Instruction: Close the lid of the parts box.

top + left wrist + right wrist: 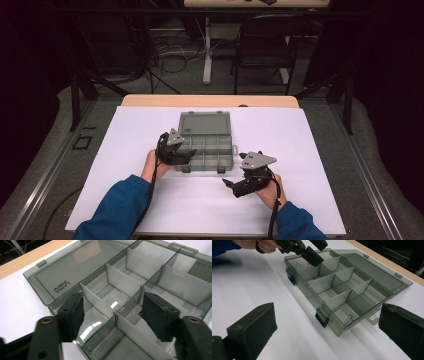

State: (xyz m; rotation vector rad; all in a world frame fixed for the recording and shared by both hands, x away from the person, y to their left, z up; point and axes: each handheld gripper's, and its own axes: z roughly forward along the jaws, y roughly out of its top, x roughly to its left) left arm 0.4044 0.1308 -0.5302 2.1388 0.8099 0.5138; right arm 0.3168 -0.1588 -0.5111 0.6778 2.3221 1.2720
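A: Where's the box?

B: The organizer box [206,142] is mid-table on the white sheet [125,150], lid [205,122] flipped open flat toward the far edge. Grey see-through plastic, dividers inside.

A: Left gripper?

B: The left gripper [186,156] is at the box's near-left corner. In the left gripper view its jaws straddle that corner, one pad outside the wall, one over a compartment, a divider [98,301] between them. Half open, nothing pinched that I can see.

A: Right gripper?

B: The right gripper [229,184] is parked on the sheet, near the box's right front corner but clear of it. Jaws wide, holding nothing.

A: Anything in the box?

B: Two small metal pins [348,319] in the corner compartment beside a black latch [322,317], seen from the right gripper view.
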